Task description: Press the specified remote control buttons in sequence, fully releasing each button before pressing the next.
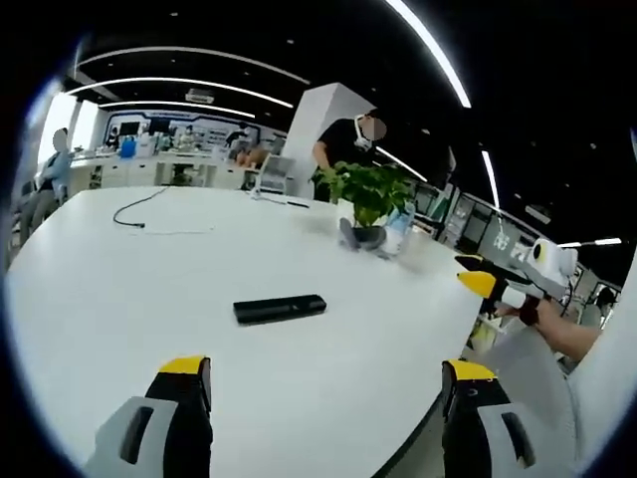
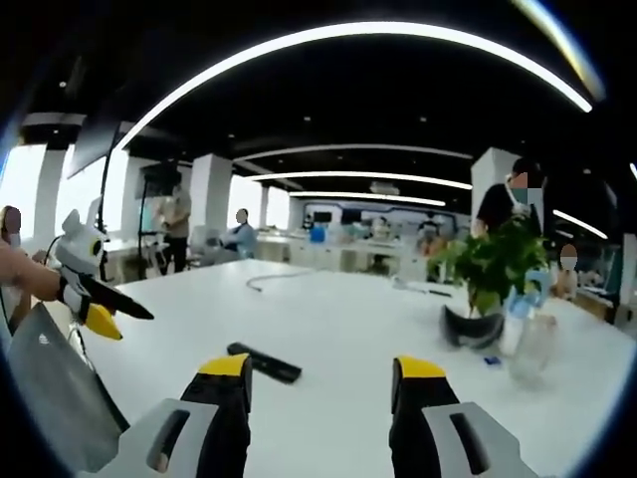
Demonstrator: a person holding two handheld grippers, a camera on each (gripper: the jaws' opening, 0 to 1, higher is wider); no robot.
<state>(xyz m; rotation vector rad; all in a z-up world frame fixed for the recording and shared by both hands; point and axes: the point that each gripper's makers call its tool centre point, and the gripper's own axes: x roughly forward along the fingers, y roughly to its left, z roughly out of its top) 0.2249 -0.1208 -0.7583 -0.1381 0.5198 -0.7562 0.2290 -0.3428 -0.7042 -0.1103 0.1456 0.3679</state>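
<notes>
On the white table (image 1: 119, 299), bare mid-surface | potted plant (image 1: 370, 194) far side, out of the way | remote control (image 1: 280, 309) flat, apart, easy reach | left gripper (image 1: 328, 383), right gripper (image 2: 320, 383) both spread, empty, short of it, likely pre-press.

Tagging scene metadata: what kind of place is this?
Probably an open-plan office or lab: a large white table bearing a black remote control and a potted plant, long ceiling light strips, and people at workstations behind.
</notes>
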